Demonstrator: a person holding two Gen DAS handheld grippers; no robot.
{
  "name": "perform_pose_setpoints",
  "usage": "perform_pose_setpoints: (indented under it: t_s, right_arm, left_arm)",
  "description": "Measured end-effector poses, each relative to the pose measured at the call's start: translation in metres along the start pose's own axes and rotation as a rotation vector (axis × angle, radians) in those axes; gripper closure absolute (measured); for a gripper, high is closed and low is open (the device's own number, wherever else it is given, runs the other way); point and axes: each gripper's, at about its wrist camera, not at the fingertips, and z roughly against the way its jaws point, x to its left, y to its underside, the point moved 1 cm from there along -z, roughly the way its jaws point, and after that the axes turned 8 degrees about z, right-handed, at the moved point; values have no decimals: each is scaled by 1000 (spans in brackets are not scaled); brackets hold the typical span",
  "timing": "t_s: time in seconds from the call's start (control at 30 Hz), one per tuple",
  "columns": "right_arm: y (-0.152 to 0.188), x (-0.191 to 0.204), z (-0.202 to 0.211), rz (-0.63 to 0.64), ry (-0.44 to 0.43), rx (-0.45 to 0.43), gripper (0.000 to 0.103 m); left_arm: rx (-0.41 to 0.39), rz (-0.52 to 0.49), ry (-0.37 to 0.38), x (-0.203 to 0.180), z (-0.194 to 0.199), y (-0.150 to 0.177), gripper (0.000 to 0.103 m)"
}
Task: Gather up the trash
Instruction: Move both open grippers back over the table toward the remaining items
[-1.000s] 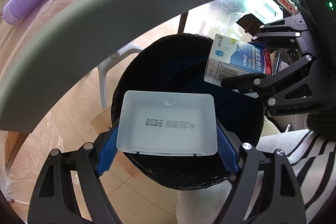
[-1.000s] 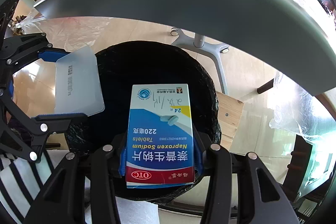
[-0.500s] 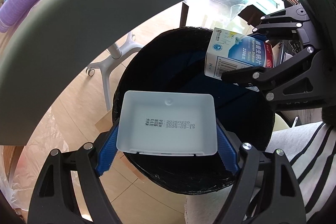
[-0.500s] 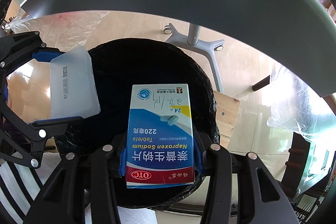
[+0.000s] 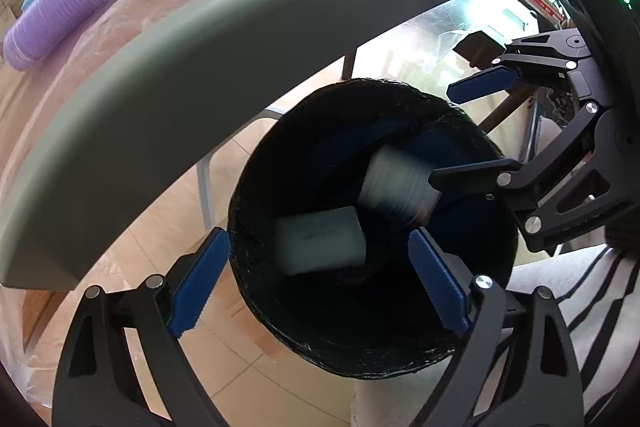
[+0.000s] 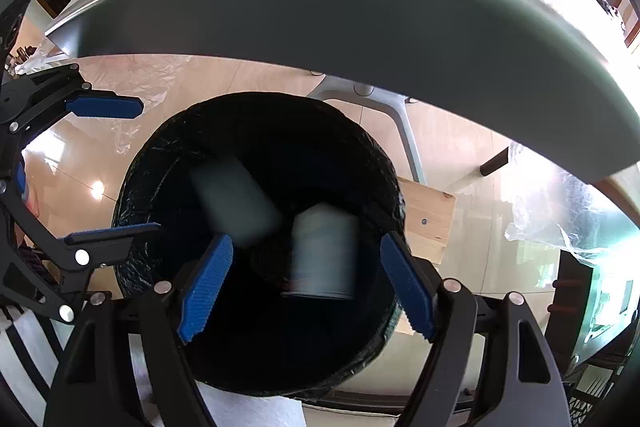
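A black trash bin (image 5: 460,123) (image 6: 280,105) stands on the floor under both grippers. Two things fall blurred inside it. One is a white plastic box (image 5: 320,241) (image 6: 232,203), the other a medicine carton (image 5: 396,187) (image 6: 324,255). My left gripper (image 5: 318,283) (image 6: 108,169) hangs over the bin's near rim. Its jaws are opening and nothing is between its blue pads (image 5: 200,281). My right gripper (image 6: 306,283) (image 5: 476,131) hangs over the other side of the bin. Its jaws are opening too, and they are empty.
A grey table edge (image 5: 240,47) (image 6: 360,7) arches over the bin. Purple rolls (image 5: 56,15) lie on the tabletop. A grey table foot (image 6: 396,115), a wooden block (image 6: 428,219) and clear plastic sheet (image 6: 560,219) are on the floor. Striped cloth (image 5: 592,287) lies at lower right.
Both grippers opened. The white plastic box left the left gripper and the medicine carton left the right one; both now drop into the bin.
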Motion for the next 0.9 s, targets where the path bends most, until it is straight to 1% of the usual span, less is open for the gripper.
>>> perform_pose_setpoints:
  t_s: [0.17,0.3,0.4,0.43,0.5,0.53,0.57,0.6,0.63,0.7,0.73,0.77,0.8,0.83,0.87,0.9]
  right_arm:
    - [5,-6,12,-28,1,-11,27]
    - [7,-8,35,-24,9,-47,27]
    - [6,-5,66,8,38,-110,27]
    - [5,-5,75,16,48,-131,27]
    - [-3,-8,100,30,90,-205,20]
    - [-6,-13,108,30,107,-233,19]
    - [-13,-18,119,25,131,-272,17]
    - [-21,-23,126,14,153,-301,17]
    - [-30,-29,132,1,159,-320,17]
    - [-45,-43,140,-18,155,-357,16]
    - [-52,-48,142,-23,162,-369,14]
    - [-63,-54,142,-26,181,-381,12]
    - [-73,-57,142,-25,199,-388,11]
    - [-84,-63,141,-23,223,-398,11]
    - [-90,-67,138,-23,231,-400,11]
    - [-100,-72,135,-25,233,-402,11]
  left_arm:
    - [-2,23,9,6,6,5,11]
    - [-44,38,13,10,25,8,11]
    - [-101,63,29,12,52,6,11]
    - [-137,77,42,14,68,4,11]
    - [-188,95,55,19,90,-1,10]
    - [-198,106,96,20,97,-6,2]
    - [-241,120,84,25,109,-11,1]
    - [-278,139,41,31,118,-16,1]
    - [-293,157,25,35,125,-19,1]
    - [-304,197,59,47,135,-29,1]
    - [-320,217,52,52,138,-34,1]
    - [-341,244,17,59,140,-41,1]
    - [-350,263,-15,67,139,-46,1]
    - [-351,280,-41,71,137,-49,1]
    - [-349,310,-82,81,132,-55,1]
    - [-353,331,-101,88,129,-58,1]
